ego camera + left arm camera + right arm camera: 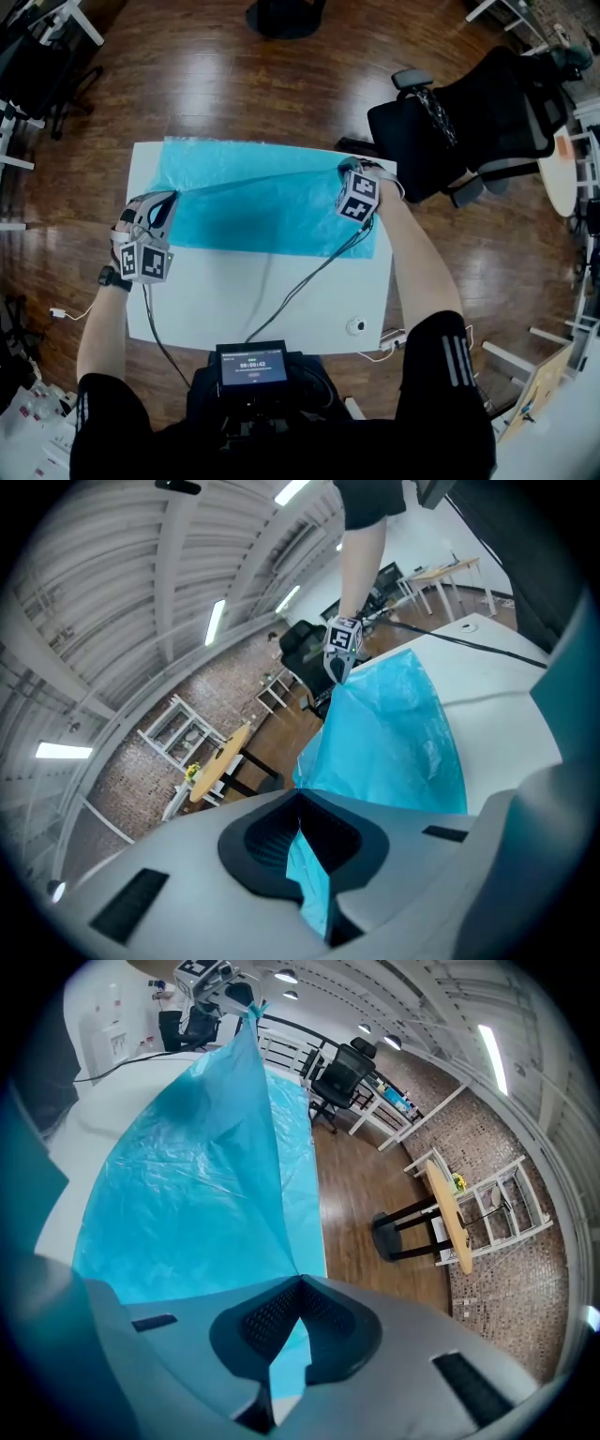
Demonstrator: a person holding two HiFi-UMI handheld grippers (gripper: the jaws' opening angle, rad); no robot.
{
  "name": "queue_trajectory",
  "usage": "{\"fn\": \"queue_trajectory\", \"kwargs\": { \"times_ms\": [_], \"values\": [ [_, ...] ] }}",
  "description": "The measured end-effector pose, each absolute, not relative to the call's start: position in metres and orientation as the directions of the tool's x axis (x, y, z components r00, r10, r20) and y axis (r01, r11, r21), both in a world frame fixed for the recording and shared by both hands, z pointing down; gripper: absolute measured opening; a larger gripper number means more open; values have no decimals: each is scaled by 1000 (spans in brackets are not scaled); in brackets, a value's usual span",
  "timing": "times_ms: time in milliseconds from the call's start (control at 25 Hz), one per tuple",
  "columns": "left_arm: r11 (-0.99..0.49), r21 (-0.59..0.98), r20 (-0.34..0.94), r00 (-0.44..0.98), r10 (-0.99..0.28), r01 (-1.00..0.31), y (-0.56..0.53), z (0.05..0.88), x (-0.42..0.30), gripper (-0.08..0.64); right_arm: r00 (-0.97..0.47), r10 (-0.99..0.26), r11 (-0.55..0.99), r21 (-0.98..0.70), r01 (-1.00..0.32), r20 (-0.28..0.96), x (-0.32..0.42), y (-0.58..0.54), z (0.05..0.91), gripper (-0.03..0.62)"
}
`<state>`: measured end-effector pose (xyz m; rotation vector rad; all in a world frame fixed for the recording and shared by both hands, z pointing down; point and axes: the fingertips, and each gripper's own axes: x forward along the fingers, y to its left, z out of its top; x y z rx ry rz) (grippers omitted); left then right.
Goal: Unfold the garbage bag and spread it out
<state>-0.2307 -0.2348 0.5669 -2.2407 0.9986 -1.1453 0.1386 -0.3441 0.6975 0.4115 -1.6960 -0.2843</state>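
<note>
A thin blue garbage bag [262, 202] lies spread over the far half of the white table [262, 300]. My left gripper [172, 197] is shut on the bag's left end, and my right gripper [349, 169] is shut on its right end. Between them a fold of film is lifted off the table and pulled taut. In the left gripper view the bag [394, 733] runs from the closed jaws of the left gripper [302, 808] to the right gripper [342, 647]. In the right gripper view the bag [187, 1176] stretches from the right gripper [295, 1288] to the left gripper [223, 986].
A black office chair [469, 131] stands just past the table's right far corner. Cables [309, 272] cross the bare near half of the table to a screen device [251, 366] at its front edge. A small round white object [356, 326] sits near the front right corner.
</note>
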Motion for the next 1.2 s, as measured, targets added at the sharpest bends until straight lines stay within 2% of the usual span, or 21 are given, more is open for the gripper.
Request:
{"fn": "queue_trajectory", "kwargs": {
  "times_ms": [360, 560, 1200],
  "values": [
    [-667, -611, 536, 397, -745, -427, -228, 560, -237, 8, -158, -500, 864, 480, -152, 851, 138, -326, 650, 20],
    [-684, -620, 563, 389, -729, -384, -213, 567, -245, 9, -169, -546, 836, 518, -180, 821, 138, -305, 619, 20],
    [-702, -571, 559, 425, -712, -425, -136, 543, -243, 12, -195, -638, 758, 564, -326, 745, 133, -181, 547, 20]
  ]
}}
